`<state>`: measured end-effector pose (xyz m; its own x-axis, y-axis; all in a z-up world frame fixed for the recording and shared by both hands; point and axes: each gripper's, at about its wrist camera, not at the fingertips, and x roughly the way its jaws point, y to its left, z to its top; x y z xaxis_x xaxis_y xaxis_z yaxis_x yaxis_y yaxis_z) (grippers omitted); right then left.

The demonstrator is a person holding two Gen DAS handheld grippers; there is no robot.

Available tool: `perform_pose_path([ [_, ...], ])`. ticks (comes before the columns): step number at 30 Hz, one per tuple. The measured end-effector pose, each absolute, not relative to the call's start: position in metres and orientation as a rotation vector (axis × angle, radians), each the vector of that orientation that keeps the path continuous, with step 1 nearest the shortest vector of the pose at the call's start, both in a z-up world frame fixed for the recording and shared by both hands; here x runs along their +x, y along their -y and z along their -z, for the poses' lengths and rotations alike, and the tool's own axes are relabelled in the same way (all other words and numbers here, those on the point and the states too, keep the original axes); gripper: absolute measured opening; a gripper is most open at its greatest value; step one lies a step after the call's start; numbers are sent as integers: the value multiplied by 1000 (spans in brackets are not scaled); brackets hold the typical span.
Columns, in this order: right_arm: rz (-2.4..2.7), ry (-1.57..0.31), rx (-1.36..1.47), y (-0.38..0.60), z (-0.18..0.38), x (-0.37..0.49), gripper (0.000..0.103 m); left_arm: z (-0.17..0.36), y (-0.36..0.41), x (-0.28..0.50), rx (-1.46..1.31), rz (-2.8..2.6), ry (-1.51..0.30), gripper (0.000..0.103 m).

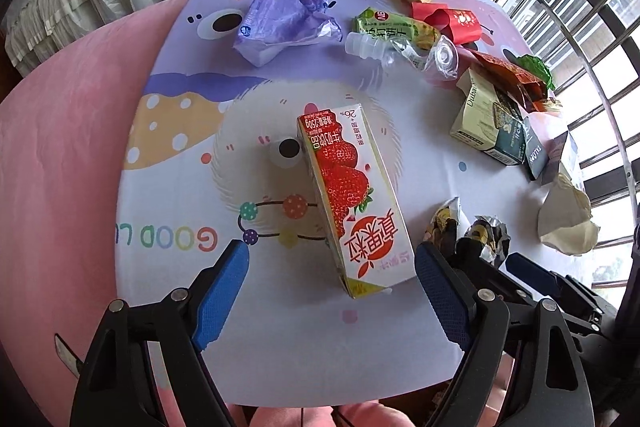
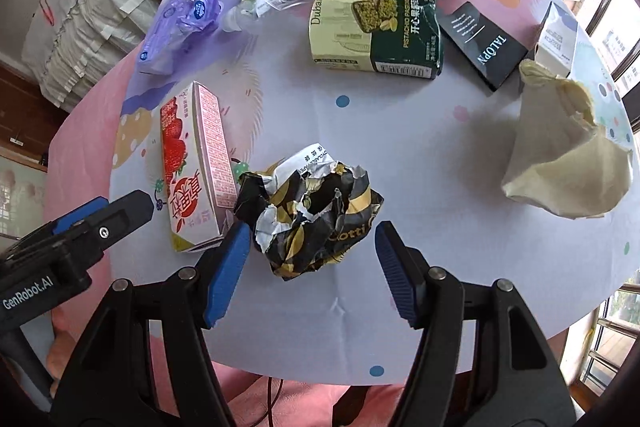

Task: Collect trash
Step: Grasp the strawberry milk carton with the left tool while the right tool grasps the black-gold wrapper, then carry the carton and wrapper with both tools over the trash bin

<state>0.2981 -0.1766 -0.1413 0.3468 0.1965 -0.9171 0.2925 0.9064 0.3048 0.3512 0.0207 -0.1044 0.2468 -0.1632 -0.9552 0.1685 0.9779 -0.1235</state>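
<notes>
On the table (image 1: 132,187), a strawberry carton (image 1: 352,199) lies flat between the spread blue fingers (image 1: 218,299) of the left tongs (image 1: 332,291), which hang open and touch nothing. Just beside it, a crumpled black-and-gold wrapper (image 2: 312,211) sits between the fingers of the right tongs (image 2: 308,271), also open, the left finger close against the foil. Farther back lie a purple bag (image 1: 280,19), a clear bottle (image 1: 404,53), a green box (image 2: 376,31) and a cream paper (image 2: 568,155).
</notes>
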Motion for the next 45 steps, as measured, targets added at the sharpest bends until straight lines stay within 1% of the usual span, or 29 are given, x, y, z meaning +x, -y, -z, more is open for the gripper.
perform_pose_path([
  [6, 63, -1234, 523, 173, 167, 311, 63, 123, -19, 376, -33, 246, -1367, 87],
  [9, 52, -1220, 535, 170, 169, 314, 52, 131, -16, 385, -59, 249, -1401, 87],
  [12, 67, -1201, 483, 166, 161, 314, 46, 137, -9, 392, -60, 252, -1422, 87],
  [18, 79, -1165, 418, 164, 147, 305, 44, 155, 9, 397, 7, 230, -1466, 87],
  [19, 79, -1162, 416, 163, 146, 303, 44, 159, 10, 397, -1, 232, -1479, 82],
  [20, 78, -1161, 414, 162, 145, 302, 44, 163, 12, 396, -4, 227, -1492, 75],
  [21, 74, -1160, 413, 162, 143, 299, 44, 167, 13, 395, -11, 229, -1504, 70],
  [22, 71, -1159, 411, 160, 143, 298, 44, 171, 14, 393, -18, 237, -1514, 57],
  [26, 50, -1149, 397, 165, 132, 275, 43, 169, 17, 383, 32, 221, -1470, 56],
  [32, 10, -1113, 346, 166, 109, 242, 42, 143, 13, 347, 133, 220, -1356, 55],
  [37, -40, -1066, 291, 165, 84, 209, 41, 111, 0, 305, 147, 227, -1288, 55],
  [45, -146, -1006, 201, 162, 45, 130, 41, 46, 5, 207, 194, 267, -1150, 55],
])
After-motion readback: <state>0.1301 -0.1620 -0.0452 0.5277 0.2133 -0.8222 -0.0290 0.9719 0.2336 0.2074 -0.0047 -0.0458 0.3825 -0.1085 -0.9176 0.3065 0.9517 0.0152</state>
